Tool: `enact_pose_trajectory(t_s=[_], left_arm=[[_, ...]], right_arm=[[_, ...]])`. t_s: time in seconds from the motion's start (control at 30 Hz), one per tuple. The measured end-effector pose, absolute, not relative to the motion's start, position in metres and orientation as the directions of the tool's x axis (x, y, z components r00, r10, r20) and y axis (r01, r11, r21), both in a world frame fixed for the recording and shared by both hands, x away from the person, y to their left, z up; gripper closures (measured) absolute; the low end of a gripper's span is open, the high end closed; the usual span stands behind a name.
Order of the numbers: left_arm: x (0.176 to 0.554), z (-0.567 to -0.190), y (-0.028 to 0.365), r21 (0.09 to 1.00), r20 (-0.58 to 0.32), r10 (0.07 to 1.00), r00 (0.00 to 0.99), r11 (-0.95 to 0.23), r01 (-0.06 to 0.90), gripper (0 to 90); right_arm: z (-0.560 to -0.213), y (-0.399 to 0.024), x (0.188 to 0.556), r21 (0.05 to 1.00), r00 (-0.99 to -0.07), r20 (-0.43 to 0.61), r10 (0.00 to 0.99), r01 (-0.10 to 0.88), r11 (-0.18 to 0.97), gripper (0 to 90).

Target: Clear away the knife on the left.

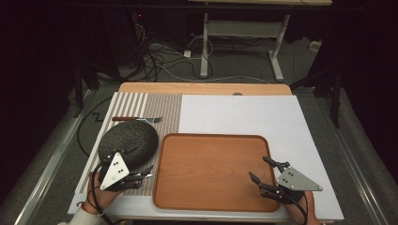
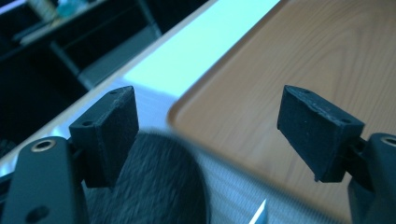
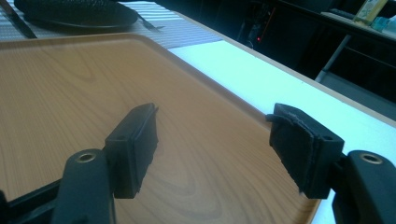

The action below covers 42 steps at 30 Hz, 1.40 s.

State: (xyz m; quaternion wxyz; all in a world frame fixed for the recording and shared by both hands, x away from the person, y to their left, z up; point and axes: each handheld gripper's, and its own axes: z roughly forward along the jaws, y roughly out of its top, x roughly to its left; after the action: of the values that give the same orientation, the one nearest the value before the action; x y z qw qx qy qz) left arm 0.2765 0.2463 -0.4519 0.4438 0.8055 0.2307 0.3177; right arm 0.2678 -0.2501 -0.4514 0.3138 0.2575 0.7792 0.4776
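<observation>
**Wooden tray flanked by two released grippers**

Wooden tray [image 1: 213,171] lies at lower centre. The left gripper [image 1: 141,174], jaws spread and empty, hovers at lower left beside the dark textured plate [image 1: 129,140]. The right gripper [image 1: 263,171], jaws likewise released, sits over the tray's lower-right corner.

The dark plate [image 2: 159,182] is blurry & cut off at the bottom of the left gripper view. A shiny tip [image 2: 260,213] there is too cut off to tell.
</observation>
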Motion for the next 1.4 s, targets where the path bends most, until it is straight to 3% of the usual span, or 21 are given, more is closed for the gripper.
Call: enact_pose_trajectory(t_s=[0.53, 0.97, 1.13, 1.4], left_arm=[[0.274, -0.453, 0.268, 0.791, 0.315, 0.639, 0.702, -0.586, 0.178, 15.7], [0.276, -0.447, 0.324, 0.779, 0.28, 0.721, 0.634, -0.556, 0.289, 15.8], [0.283, -0.46, 0.355, 0.766, 0.178, 0.776, 0.605, -0.496, 0.41, 15.7], [0.295, -0.484, 0.368, 0.652, 0.022, 0.772, 0.635, -0.493, 0.577, 18.6]], right_arm=[[-0.453, -0.242, 0.272, 0.893, -0.693, -0.248, 0.677, 0.107, 0.437, 32.8], [-0.456, -0.238, 0.279, 0.888, -0.711, -0.242, 0.66, 0.112, 0.446, 32.7], [-0.456, -0.238, 0.28, 0.888, -0.711, -0.237, 0.662, 0.118, 0.445, 32.6], [-0.458, -0.234, 0.283, 0.882, -0.722, -0.235, 0.651, 0.123, 0.454, 32.5]])
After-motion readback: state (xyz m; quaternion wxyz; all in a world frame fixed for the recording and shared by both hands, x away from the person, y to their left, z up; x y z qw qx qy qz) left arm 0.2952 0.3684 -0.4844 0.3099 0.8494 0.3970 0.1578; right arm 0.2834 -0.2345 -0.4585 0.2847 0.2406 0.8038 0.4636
